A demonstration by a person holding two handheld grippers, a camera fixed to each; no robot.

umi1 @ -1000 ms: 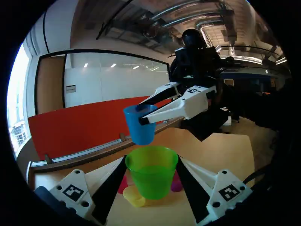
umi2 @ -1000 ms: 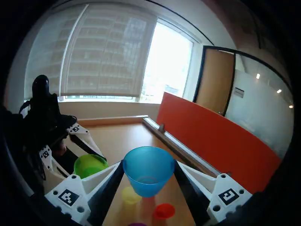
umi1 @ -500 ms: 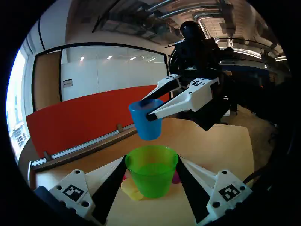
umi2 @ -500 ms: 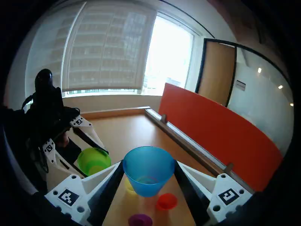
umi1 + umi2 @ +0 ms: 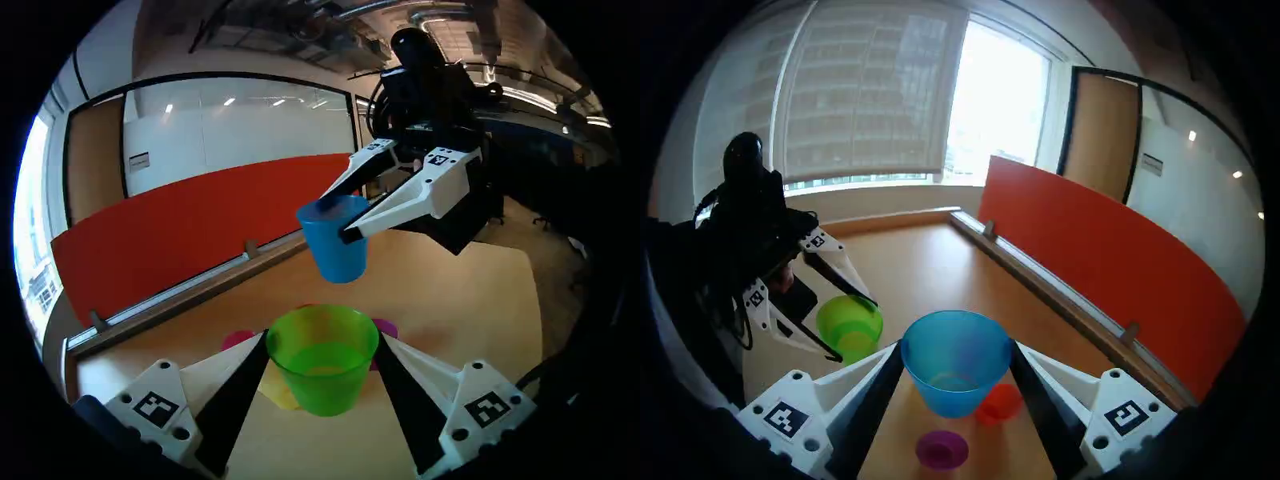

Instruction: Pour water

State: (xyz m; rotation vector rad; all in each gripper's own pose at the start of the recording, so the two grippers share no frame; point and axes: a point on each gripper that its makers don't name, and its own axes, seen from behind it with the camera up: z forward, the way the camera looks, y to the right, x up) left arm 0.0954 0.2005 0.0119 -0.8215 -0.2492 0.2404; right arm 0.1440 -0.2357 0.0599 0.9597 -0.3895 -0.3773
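Note:
My left gripper is shut on a green cup with liquid in its bottom, held upright above the wooden table. The right gripper shows farther off and higher, to the right, shut on a blue cup, clear of the green one. In the right gripper view, the right gripper holds that blue cup upright between its fingers; little or nothing shows inside it. The left gripper with the green cup appears at the left, lower and apart.
Small cups stand on the table below: a purple one and an orange-red one; a yellow one and pink ones show behind the green cup. An orange divider panel runs along the table's far side.
The blue cup and right gripper have moved up and away to the right from above the green cup. In the right gripper view, the small cups on the table have slid upward.

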